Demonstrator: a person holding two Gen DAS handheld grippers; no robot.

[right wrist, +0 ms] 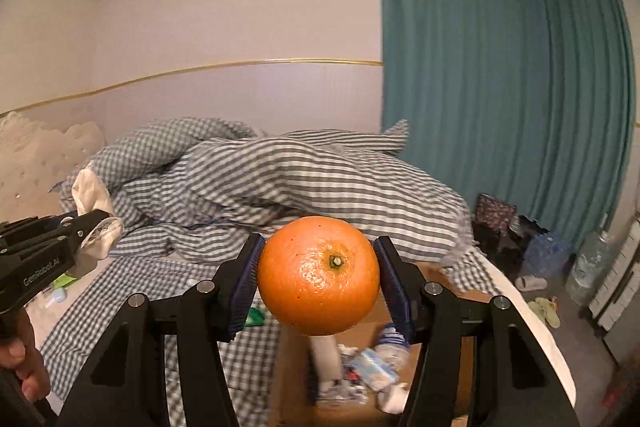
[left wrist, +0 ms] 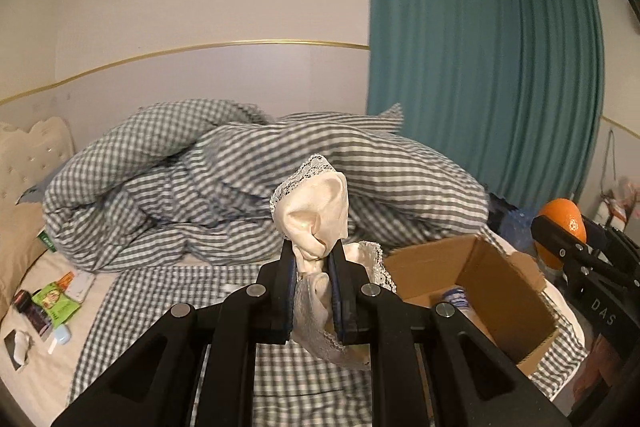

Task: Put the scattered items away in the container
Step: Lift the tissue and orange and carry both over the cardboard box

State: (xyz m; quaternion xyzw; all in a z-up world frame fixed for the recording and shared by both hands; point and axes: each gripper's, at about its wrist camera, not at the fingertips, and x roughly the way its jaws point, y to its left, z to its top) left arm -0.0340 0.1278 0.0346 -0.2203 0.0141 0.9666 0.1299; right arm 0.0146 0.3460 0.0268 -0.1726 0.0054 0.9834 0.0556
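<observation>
Orange (right wrist: 318, 275) pinched in right gripper (right wrist: 318, 277), above cardboard box (right wrist: 460, 359) | left gripper (left wrist: 314, 259) clamps lace-trimmed cream cloth (left wrist: 316, 215), box at 3 o'clock | snack packets (left wrist: 54, 303) on bed (left wrist: 52, 367) at 9 o'clock
</observation>
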